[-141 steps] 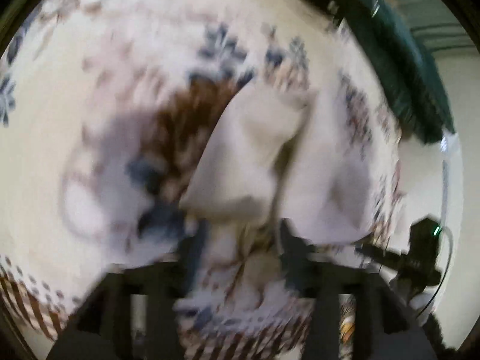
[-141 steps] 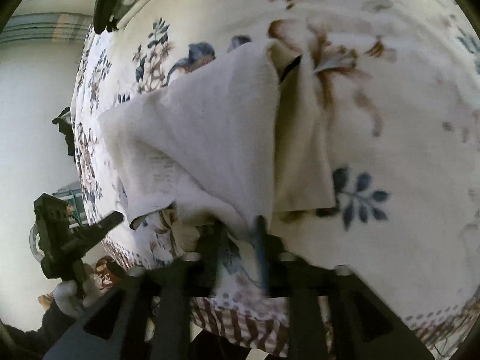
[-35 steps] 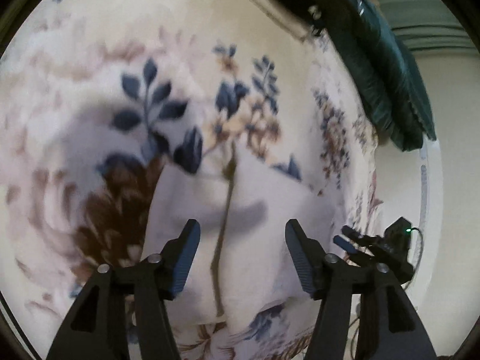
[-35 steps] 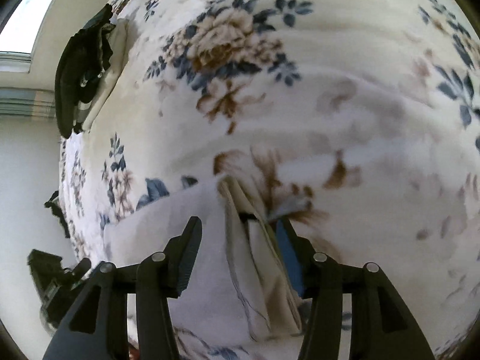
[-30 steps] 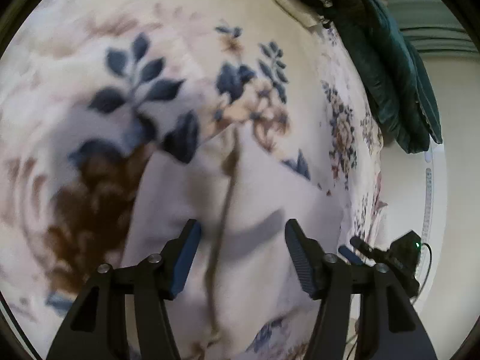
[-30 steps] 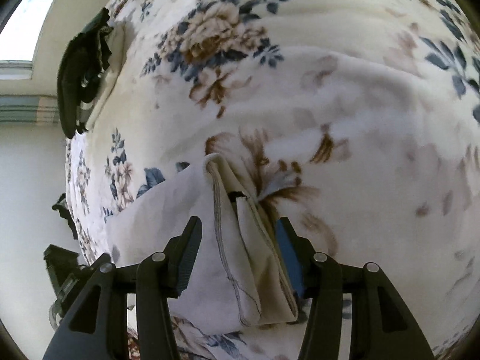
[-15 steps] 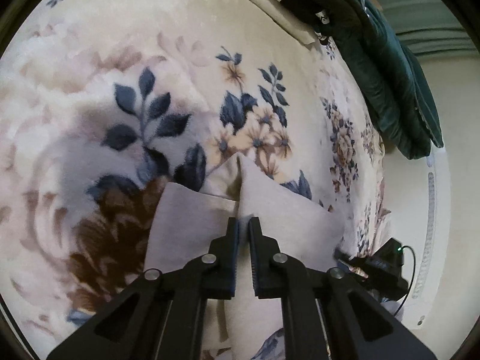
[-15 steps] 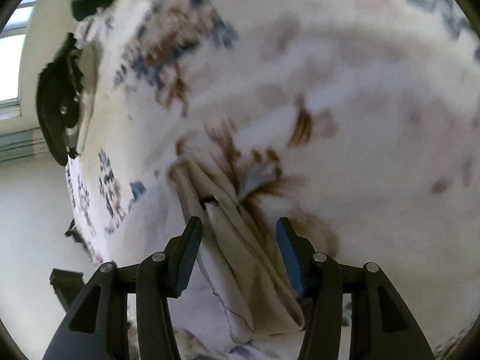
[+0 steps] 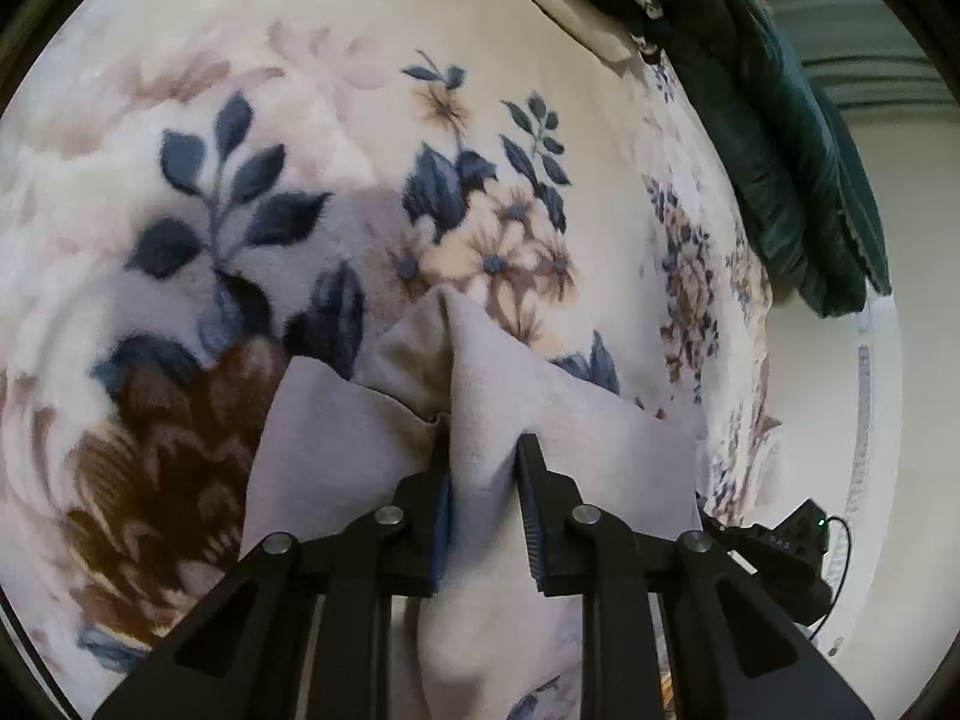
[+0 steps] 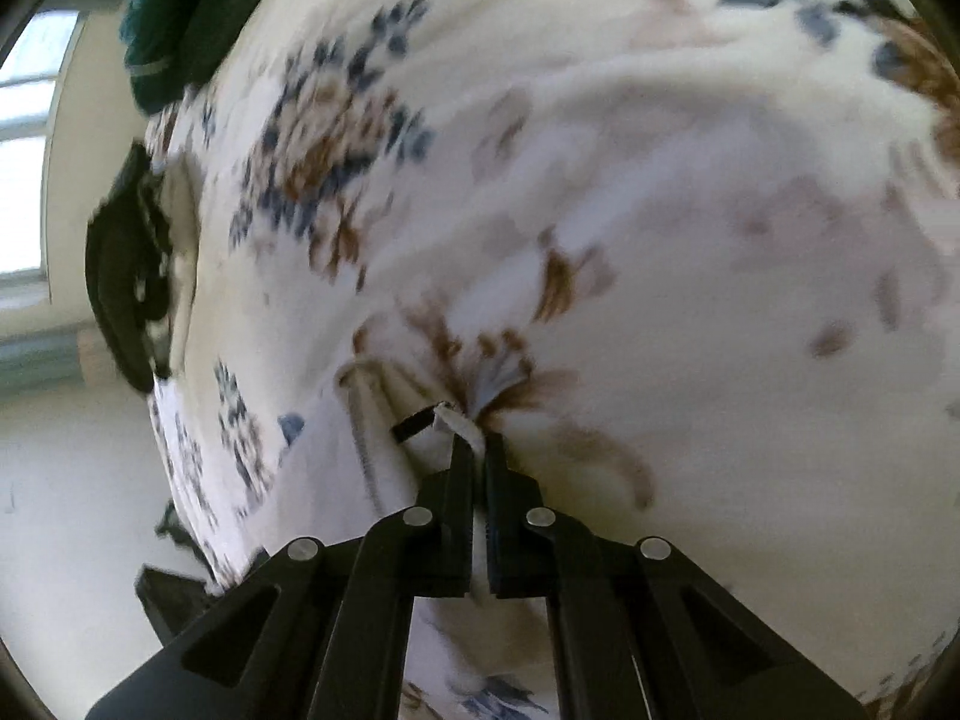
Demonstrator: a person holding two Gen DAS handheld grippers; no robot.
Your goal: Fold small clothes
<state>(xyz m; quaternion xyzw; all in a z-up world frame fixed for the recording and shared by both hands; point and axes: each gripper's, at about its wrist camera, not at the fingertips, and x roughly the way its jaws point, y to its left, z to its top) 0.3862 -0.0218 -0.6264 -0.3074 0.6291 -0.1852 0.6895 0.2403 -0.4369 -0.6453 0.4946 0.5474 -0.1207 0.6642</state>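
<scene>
The pale garment (image 9: 336,450) is seen lying on a bed, on a floral blanket (image 9: 300,120), bunched up into a raised ridge that peaks beside a beige printed flower. A fold of it is gripped between the pads of the left tongs (image 9: 480,468); the jaws are easing apart at this moment, yet the cloth is still pressed from both sides. Half a second ago the same jaws were nearly together on a thinner pinch, and a second ago they were spread wide over the flat cloth. The right tongs (image 10: 478,450) are clenched on a small twist of the garment's edge, just beside a short black tab (image 10: 411,423); a second ago they were held open over the folded edge, with nothing pinched. The right view is blurred by motion, and the blanket pattern appears rolled compared with the earlier frame. A dark green cushion (image 9: 804,168) is seen at the far edge of the bed. A black bag (image 10: 123,294) is seen in the right view, lying at the blanket's edge under a window. No containers are seen in either view
</scene>
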